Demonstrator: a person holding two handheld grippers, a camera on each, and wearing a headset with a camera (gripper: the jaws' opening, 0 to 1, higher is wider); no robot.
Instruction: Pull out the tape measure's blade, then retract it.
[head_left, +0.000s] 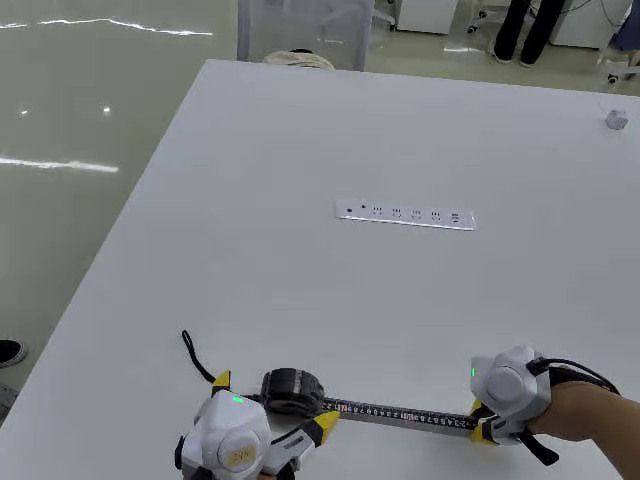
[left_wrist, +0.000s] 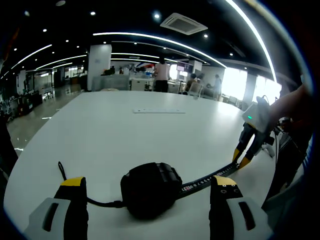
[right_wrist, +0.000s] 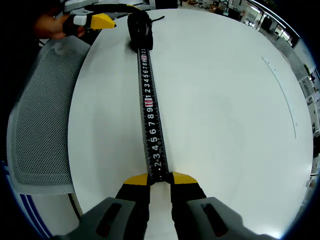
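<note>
At the near edge of the wide white worktable (head_left: 300, 150), the right gripper (right_wrist: 160, 176) has its yellow-tipped jaws pinched together on the free end of the narrow numbered metal blade (right_wrist: 149, 100), right at the lowest numerals (the ten is printed in red). From that grip the blade runs straight and flat over the tabletop to the black rounded tape measure case (left_wrist: 150, 192), which lies on the table between the jaws of the left gripper (left_wrist: 150, 184). Those jaws stand wide apart, one on each side of the case, with a gap showing on both sides in the left gripper view. A thin black cord loop (head_left: 195, 352) trails from the case toward the table's left edge. In the head view the two grippers sit well apart with the blade spanning between them, and a person's bare forearm (head_left: 590, 410) reaches in behind the right one. Farther out, a long white power strip (head_left: 405, 215) lies mid-table, well apart from the work, and a small grey object (head_left: 617, 120) sits near the far right edge. A grey mesh chair back (right_wrist: 40, 115) stands beside the table in the right gripper view. Beyond the table, dark-trousered legs (head_left: 525, 30) stand on the glossy floor.
</note>
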